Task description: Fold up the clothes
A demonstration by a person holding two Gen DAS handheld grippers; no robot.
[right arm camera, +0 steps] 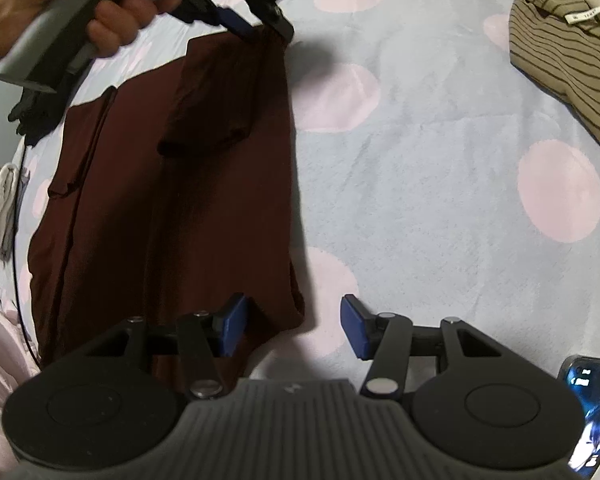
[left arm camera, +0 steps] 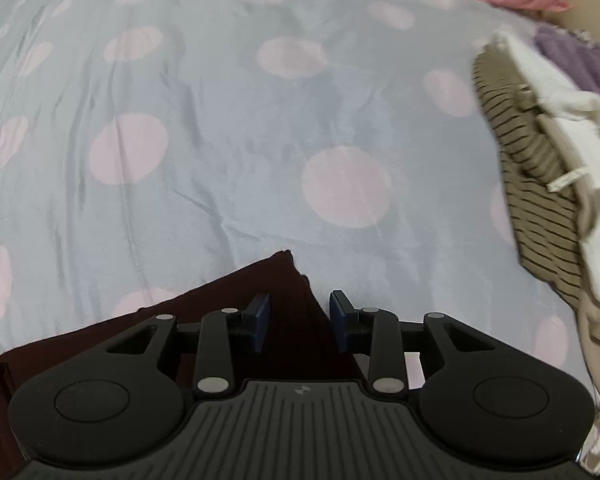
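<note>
A dark maroon shirt [right arm camera: 172, 200] lies flat on the bed, its sleeve folded in over the body. In the left wrist view its corner [left arm camera: 284, 300] runs between the open jaws of my left gripper [left arm camera: 300, 324]. In the right wrist view the left gripper [right arm camera: 260, 26] sits at the shirt's far corner, held by a hand. My right gripper [right arm camera: 292, 328] is open, straddling the shirt's near right corner without closing on it.
The bed has a light blue sheet with pink dots [left arm camera: 260, 140]. A striped olive garment [left arm camera: 536, 168] and white and purple clothes [left arm camera: 572, 92] are piled on the right. A phone [right arm camera: 592, 412] lies at the near right. Rolled socks [right arm camera: 0, 208] lie at the left.
</note>
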